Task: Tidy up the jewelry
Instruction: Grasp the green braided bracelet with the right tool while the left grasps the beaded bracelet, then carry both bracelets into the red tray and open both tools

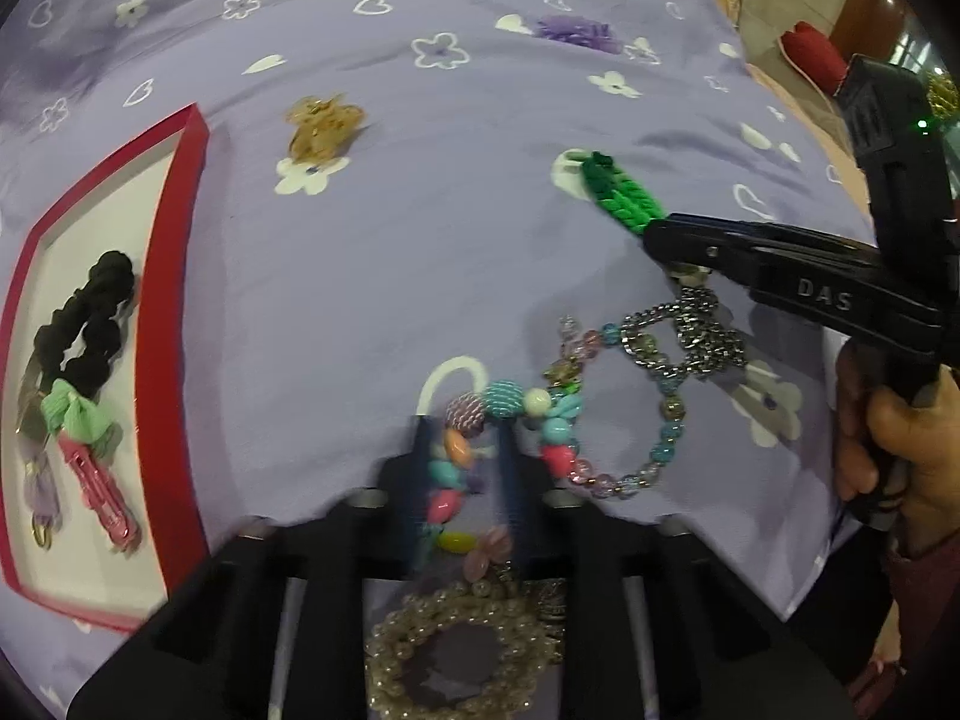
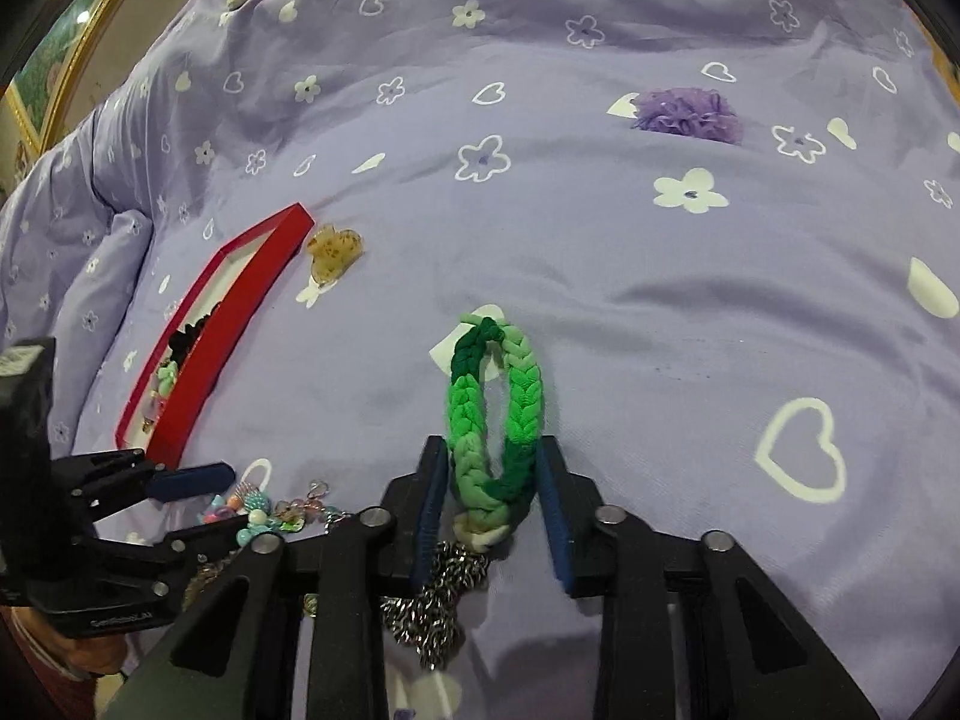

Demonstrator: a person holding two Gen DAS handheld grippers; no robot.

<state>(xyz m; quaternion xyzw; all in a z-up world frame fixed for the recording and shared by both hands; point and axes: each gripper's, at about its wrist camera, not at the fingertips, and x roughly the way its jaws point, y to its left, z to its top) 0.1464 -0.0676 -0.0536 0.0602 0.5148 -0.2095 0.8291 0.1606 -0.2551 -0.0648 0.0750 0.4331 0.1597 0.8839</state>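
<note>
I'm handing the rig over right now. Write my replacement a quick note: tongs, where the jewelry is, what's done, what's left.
Left tongs: closed on the colourful bead bracelet.
Right tongs: around the green braided band; the pads look close, contact unclear.
Red tray, at the left on the purple bedspread: holds a black scrunchie, a mint bow and a pink hair clip.
Loose on the bedspread: steel chain, clear bead bracelet, pearl bracelet, amber claw clip, purple scrunchie.
Left to do: put both gripped pieces in the tray, then the loose ones.
</note>
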